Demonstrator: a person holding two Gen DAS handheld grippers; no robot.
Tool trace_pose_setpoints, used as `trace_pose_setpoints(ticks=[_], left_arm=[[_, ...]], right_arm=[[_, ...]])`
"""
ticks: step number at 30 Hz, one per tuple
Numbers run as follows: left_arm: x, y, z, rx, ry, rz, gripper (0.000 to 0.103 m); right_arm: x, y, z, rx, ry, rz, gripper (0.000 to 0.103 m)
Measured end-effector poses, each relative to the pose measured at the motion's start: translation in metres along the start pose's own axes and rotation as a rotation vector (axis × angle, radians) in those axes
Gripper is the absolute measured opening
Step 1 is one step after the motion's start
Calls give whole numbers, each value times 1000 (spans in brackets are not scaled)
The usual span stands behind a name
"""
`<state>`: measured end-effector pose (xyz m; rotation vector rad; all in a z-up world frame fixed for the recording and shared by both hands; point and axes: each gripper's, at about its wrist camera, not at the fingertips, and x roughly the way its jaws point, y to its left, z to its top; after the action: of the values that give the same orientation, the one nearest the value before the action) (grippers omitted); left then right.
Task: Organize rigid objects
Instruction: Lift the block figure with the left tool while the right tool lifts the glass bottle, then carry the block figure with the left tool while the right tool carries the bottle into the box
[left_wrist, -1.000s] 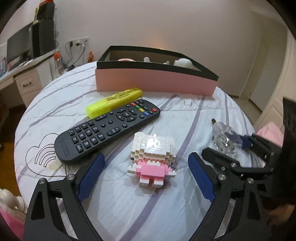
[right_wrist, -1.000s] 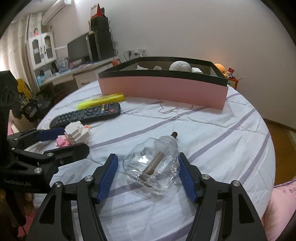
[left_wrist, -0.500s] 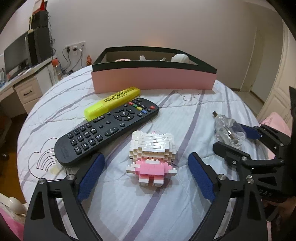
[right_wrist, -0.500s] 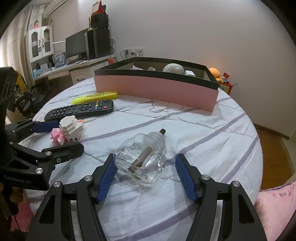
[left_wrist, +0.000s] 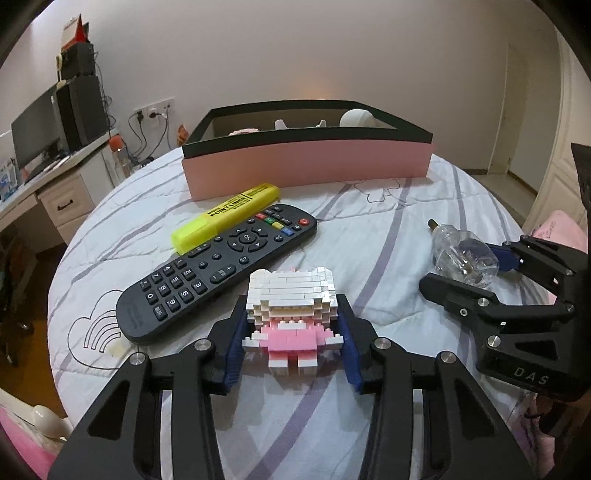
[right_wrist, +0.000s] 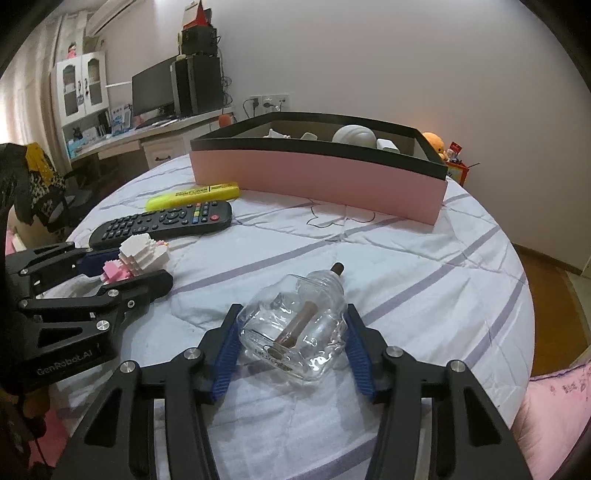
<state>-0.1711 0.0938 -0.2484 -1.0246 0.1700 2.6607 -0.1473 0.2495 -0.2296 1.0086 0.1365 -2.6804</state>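
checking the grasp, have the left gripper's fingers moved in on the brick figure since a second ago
Yes. The left gripper has just been closing: its blue pads, earlier wide apart, now press the brick figure, which stays beside the remote.

A round bed (left_wrist: 388, 424) under a striped white quilt is carrying a pink box (left_wrist: 306, 171), highlighter (left_wrist: 225, 218), remote (left_wrist: 218, 271), brick figure (left_wrist: 291, 317) and glass bottle (right_wrist: 295, 332).

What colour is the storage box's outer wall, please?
Pink, with a black rim; clearest in the left wrist view.
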Motion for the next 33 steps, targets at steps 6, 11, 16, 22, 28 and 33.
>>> trace_pose_setpoints(ticks=[6,11,16,22,28,33], left_arm=[[-6,4,2,-34,12,-47,44],[-19,3,7,-33,-9,-69,44],[-37,2,20,-29,-63,-57,44],[-61,2,46,-10,-145,-32,44],[-83,5,84,-14,-251,-4,44],[-94,6,115,-12,-322,21,44]], right_arm=[[-7,1,4,1,-4,27,54],[-15,-1,9,15,-22,49,54],[-27,0,17,13,-53,72,54],[-49,-1,37,16,-136,76,54],[-76,-7,70,4,-248,72,54],[-92,-13,96,-11,-324,66,54]])
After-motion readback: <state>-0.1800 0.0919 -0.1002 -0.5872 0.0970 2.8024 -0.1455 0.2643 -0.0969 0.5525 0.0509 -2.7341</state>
